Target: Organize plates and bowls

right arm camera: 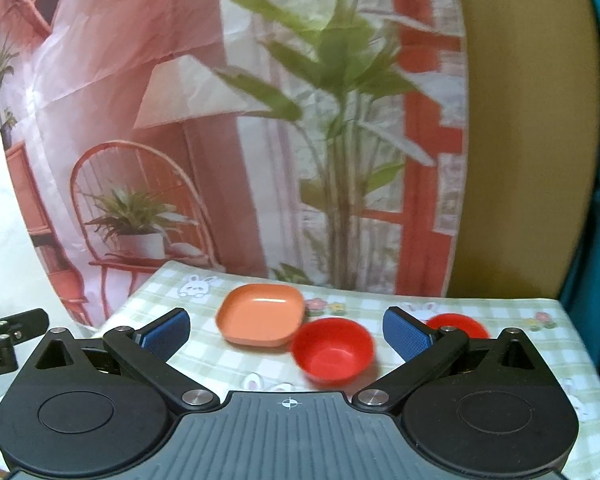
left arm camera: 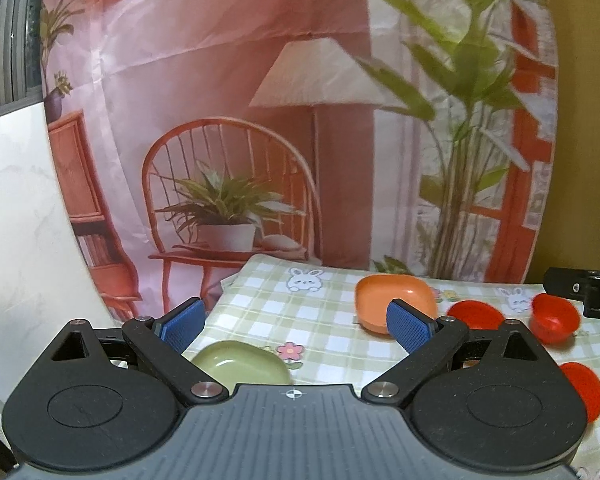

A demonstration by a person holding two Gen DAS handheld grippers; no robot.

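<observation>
With both sets of tongs spread apart and empty, I see my left tongs (left arm camera: 296,326) above a green square plastic plate (left arm camera: 240,364) on the checked bench (left arm camera: 324,332). My right tongs (right arm camera: 286,334) hover over a red round plastic bowl (right arm camera: 332,350), just beside an orange square plastic plate (right arm camera: 260,316).

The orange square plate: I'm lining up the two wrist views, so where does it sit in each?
Left wrist: the orange square plate lies right of centre, partly behind the left tongs' right blue pad.
Right wrist: it lies just left of centre, between the right tongs' pads.
Shared landmark: the bunny print on the checked cloth, left of the plate.
</observation>
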